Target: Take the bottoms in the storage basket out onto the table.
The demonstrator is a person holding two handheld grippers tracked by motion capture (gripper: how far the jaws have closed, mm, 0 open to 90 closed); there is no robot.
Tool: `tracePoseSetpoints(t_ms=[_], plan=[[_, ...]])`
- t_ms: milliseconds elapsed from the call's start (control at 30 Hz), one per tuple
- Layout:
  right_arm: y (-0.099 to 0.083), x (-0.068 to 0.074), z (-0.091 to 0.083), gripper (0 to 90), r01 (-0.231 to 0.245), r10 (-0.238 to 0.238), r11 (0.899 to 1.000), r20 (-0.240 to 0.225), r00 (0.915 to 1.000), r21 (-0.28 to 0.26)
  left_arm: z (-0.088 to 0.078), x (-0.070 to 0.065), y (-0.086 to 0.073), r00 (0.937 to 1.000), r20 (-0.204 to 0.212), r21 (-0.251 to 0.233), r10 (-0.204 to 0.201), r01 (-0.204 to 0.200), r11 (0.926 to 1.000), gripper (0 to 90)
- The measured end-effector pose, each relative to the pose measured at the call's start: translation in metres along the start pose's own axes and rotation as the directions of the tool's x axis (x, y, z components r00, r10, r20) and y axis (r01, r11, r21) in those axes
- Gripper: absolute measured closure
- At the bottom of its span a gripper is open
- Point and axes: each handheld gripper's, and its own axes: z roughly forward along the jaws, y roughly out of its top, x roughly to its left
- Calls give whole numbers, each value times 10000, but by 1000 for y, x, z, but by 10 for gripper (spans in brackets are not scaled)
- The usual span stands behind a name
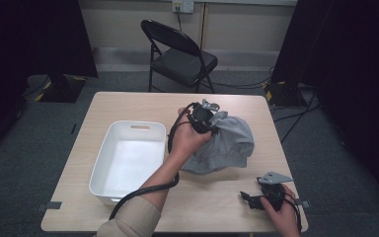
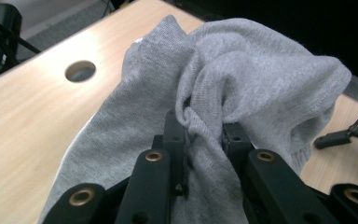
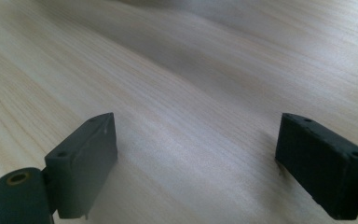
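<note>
A grey knitted garment (image 1: 227, 143) lies bunched on the right half of the wooden table (image 1: 128, 106). My left gripper (image 1: 212, 121) is shut on a fold at its top; in the left gripper view the cloth (image 2: 261, 79) is pinched between the two black jaws at the left gripper (image 2: 205, 133). My right gripper (image 1: 249, 199) rests low near the table's front right edge, jaws pointing left. In the right gripper view the right gripper (image 3: 196, 154) stands open over bare wood, nothing between its fingers (image 3: 88, 158).
A white rectangular bin (image 1: 128, 160) stands empty at the table's left half. A black folding chair (image 1: 180, 54) is behind the table. A round cable hole (image 2: 80, 71) is in the tabletop beyond the garment. Black curtains flank both sides.
</note>
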Motion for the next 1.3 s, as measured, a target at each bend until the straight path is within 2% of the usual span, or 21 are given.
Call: tracePoseSetpoints(t_ms=[167,333,467,533,600,667,733,800,867,1033,1267,1300], plan=[[0,0,0,118,-17,17,10000,-10,10000,6,16,1,-12,9998,83,173,-189,187,9997,764],[0,0,0,118,-7,7,10000,-6,10000,1,22,3,-18,9997,60,218,-254,252,9994,760],[0,0,0,118,-18,18,10000,-8,10000,9,25,4,-23,9999,-27,222,-149,150,9996,741],[0,0,0,118,-13,13,10000,-8,10000,3,26,5,-25,10000,-51,138,-30,31,9999,701],[0,0,0,118,-14,14,10000,-8,10000,10,26,6,-28,9996,-66,159,270,-269,9995,644],[0,0,0,118,-12,12,10000,-7,10000,8,24,7,-30,9998,48,-144,193,-192,9997,547],[0,0,0,118,-16,16,10000,-7,10000,11,20,9,-31,9995,-49,-367,306,-308,9989,482],[0,0,0,118,-16,16,10000,-8,10000,11,14,11,-31,10000,57,-425,55,-52,9991,415],[0,0,0,118,-16,16,10000,-8,10000,14,7,12,-32,10000,0,-521,78,-78,9986,366],[0,0,0,118,-12,12,10000,-12,10000,16,-15,15,-45,9999,30,-722,118,-115,9973,329],[0,0,0,118,-7,7,10000,-10,10000,20,-48,25,-68,9995,-211,-780,-219,201,9968,292],[0,0,0,118,-12,12,10000,-11,10000,25,-48,25,-68,9995,-211,-780,-219,201,9968,288]])
